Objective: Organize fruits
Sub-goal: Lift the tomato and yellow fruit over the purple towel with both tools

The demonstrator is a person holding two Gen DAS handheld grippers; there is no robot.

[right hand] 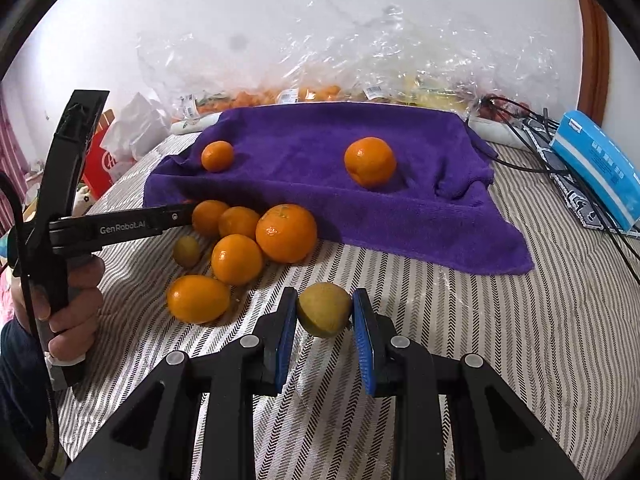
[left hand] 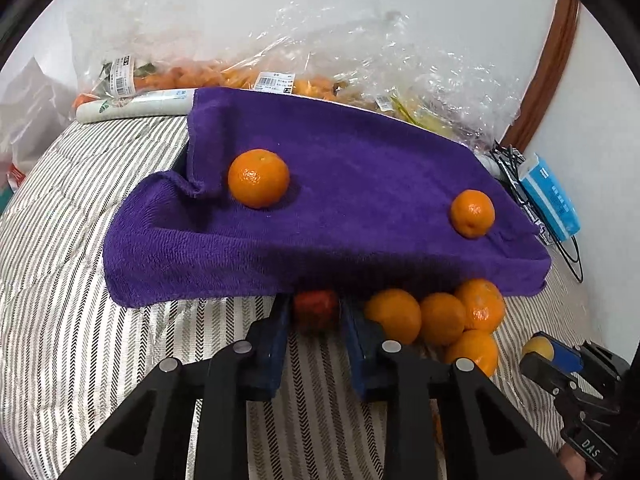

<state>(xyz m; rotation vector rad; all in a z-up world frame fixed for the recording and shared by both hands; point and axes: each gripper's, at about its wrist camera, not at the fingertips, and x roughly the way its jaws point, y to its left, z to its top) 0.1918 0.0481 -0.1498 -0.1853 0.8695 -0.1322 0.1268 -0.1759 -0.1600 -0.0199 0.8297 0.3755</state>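
My left gripper is shut on a small red fruit at the front edge of the purple towel. Two oranges sit on the towel. A pile of oranges lies just right of the left gripper. My right gripper is shut on a yellow-green fruit above the striped bedding. In the right wrist view the pile lies left of it, with a small yellow-green fruit and the left gripper reaching in.
Clear plastic bags of fruit lie behind the towel against the wall. A blue tissue box and black cables lie at the right. A red bag and clutter sit at the left edge of the striped bedding.
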